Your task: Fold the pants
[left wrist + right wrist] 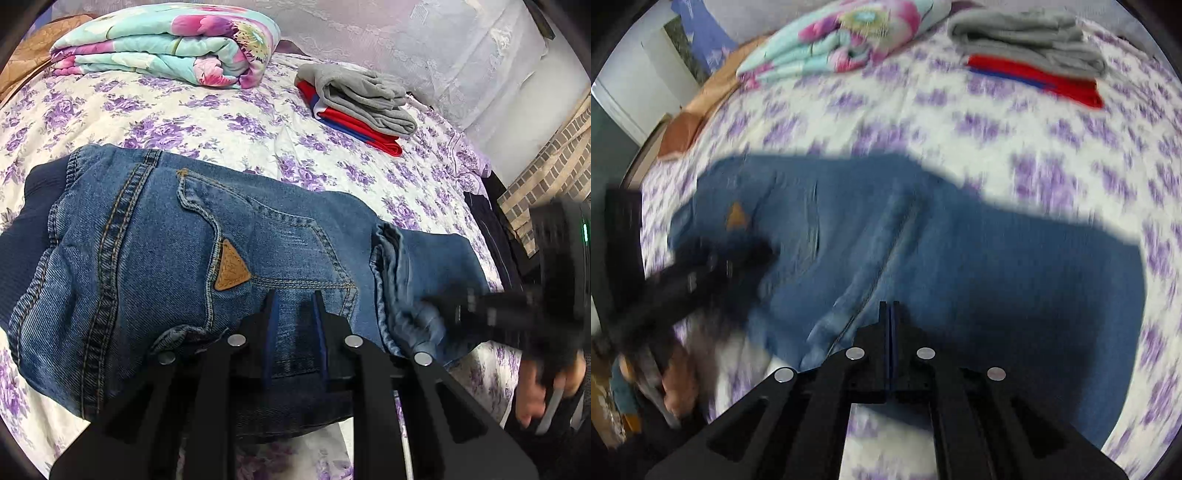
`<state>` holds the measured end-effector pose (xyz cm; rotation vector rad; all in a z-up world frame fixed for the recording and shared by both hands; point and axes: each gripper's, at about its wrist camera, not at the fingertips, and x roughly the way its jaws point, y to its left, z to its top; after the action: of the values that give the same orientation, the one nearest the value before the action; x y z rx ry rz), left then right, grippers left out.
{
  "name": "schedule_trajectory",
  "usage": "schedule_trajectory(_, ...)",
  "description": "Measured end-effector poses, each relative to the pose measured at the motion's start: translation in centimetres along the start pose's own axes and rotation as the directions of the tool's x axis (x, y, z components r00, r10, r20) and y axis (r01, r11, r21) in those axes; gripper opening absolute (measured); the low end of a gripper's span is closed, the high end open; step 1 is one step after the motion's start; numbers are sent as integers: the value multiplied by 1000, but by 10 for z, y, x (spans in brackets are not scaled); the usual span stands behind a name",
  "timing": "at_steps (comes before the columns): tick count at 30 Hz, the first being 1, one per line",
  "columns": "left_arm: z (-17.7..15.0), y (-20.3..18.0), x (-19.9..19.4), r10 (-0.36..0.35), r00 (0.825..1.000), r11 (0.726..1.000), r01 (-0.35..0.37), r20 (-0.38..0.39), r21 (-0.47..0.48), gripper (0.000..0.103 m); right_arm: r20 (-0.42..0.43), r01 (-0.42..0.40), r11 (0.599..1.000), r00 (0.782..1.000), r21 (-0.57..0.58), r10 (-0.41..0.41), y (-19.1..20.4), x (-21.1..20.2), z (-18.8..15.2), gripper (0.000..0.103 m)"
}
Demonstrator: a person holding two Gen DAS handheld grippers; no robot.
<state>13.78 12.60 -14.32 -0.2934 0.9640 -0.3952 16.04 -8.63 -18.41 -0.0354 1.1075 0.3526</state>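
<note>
Blue denim pants [192, 240] lie partly folded on the flowered bed, seat up, with a back pocket and a tan triangle patch [231, 271]. My left gripper [294, 306] hovers over the near edge of the pants with its jaws a small way apart and nothing between them. In the right wrist view the pants [960, 258] are blurred. My right gripper [889, 310] is shut, with no cloth seen between its fingers, over the near edge. It also shows, blurred, in the left wrist view [443, 302].
A folded floral quilt [166, 44] lies at the back of the bed [221, 122]. A folded grey garment [362, 99] lies on a red and blue one [354, 127] at the back right. A brick-patterned wall [546, 170] stands at the right.
</note>
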Motion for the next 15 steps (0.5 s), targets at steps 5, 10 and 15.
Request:
schedule_trajectory(5, 1, -2, 1, 18, 1000, 1000, -18, 1, 9, 17, 65, 62, 998, 996, -16, -61, 8, 10, -23, 1)
schedule_trajectory(10, 4, -2, -1, 19, 1000, 1000, -19, 2, 3, 18, 109, 37, 999, 993, -12, -35, 3, 13, -13, 1)
schedule_trajectory(15, -5, -2, -63, 12, 996, 999, -8, 88, -48, 70, 186, -65, 998, 980, 5, 63, -5, -31, -40, 55)
